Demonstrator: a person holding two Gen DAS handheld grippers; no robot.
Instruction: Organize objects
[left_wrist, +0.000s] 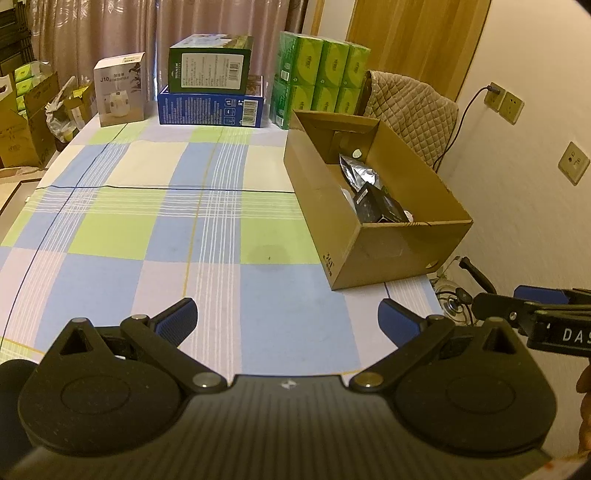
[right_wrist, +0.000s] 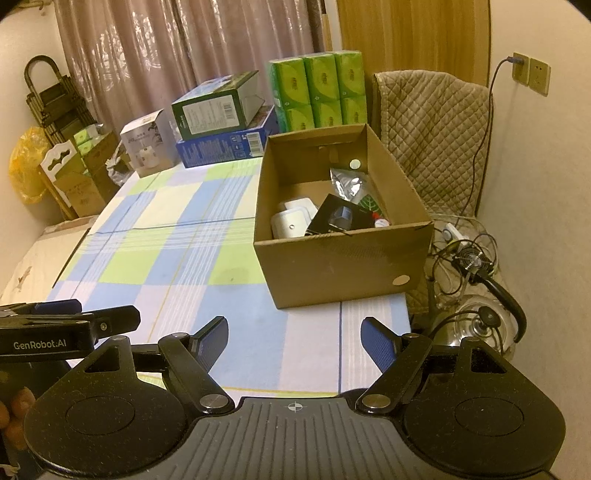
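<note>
While both tools hang near the worktop (left_wrist: 122, 229) edge, left tool (left_wrist: 287, 325) & right tool (right_wrist: 294, 341) gape wide, holding nothing. Cardboard box (right_wrist: 332, 258) w/ packets sits farther off, right side, well apart from both.

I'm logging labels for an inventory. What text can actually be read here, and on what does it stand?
"J10": white box at the table's far end.
"GenRobot.AI": side of the left tool, seen from the right wrist.
"DAS": cut off by the frame edge, on the right tool, seen from the left wrist.
Too small or blurred: print on the green box, blue box, tissue packs, cardboard box.
</note>
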